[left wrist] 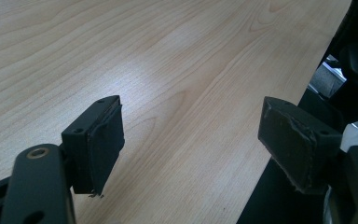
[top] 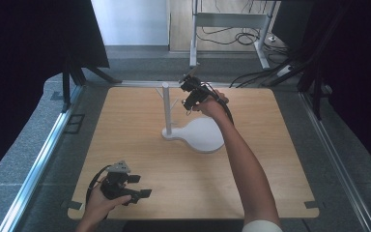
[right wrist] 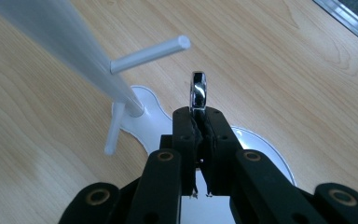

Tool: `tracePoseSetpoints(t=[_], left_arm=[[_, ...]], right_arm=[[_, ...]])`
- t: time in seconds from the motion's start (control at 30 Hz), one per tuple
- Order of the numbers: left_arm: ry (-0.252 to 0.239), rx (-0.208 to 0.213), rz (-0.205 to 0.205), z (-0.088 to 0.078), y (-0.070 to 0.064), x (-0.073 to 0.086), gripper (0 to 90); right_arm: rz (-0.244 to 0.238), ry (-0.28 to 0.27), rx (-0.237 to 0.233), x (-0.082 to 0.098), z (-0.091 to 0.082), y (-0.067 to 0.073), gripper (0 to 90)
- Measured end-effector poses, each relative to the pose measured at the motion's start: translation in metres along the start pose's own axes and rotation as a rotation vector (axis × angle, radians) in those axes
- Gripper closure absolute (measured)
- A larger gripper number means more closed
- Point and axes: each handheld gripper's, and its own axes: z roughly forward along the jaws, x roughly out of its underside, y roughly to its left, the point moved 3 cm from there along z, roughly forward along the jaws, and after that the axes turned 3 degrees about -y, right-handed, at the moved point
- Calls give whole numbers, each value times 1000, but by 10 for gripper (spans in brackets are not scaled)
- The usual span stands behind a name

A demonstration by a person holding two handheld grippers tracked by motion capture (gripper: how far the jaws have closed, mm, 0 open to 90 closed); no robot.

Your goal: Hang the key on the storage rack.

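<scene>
A white stand rises mid-table, with a tall post (top: 165, 106), short side pegs (right wrist: 149, 53) and a flat rounded base (top: 202, 136). My right gripper (top: 187, 102) hovers just right of the post, above the base. Its jaws are shut on a shiny metal ring (right wrist: 198, 91), which stands on edge above the tips of the right gripper (right wrist: 199, 116). The ring sits a little to the right of the upper peg's end, apart from it. My left gripper (top: 141, 186) rests near the table's front left, and in its own view the left gripper (left wrist: 191, 126) is open with nothing between the pads.
The wooden table (top: 125, 145) ends just beyond the left gripper at the front edge (left wrist: 279, 154). A metal rail (top: 43, 150) runs along the left side. Cables (top: 251, 77) and a frame's legs lie on the floor behind the table.
</scene>
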Motion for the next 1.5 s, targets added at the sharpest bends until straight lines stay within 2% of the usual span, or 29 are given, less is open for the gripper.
tracePoseSetpoints(t=[0.23,0.77,0.97,1.5], left_arm=[[-6,1,-1,-2,1,0,227],[-3,2,-6,-3,0,0,227],[-7,2,-8,-4,1,0,227],[6,5,0,0,-2,0,227]], right_arm=[[2,-7,6,-10,3,0,845],[2,-1,12,-16,9,-3,845],[-7,-10,14,-22,6,2,845],[-28,-19,11,-17,8,13,842]])
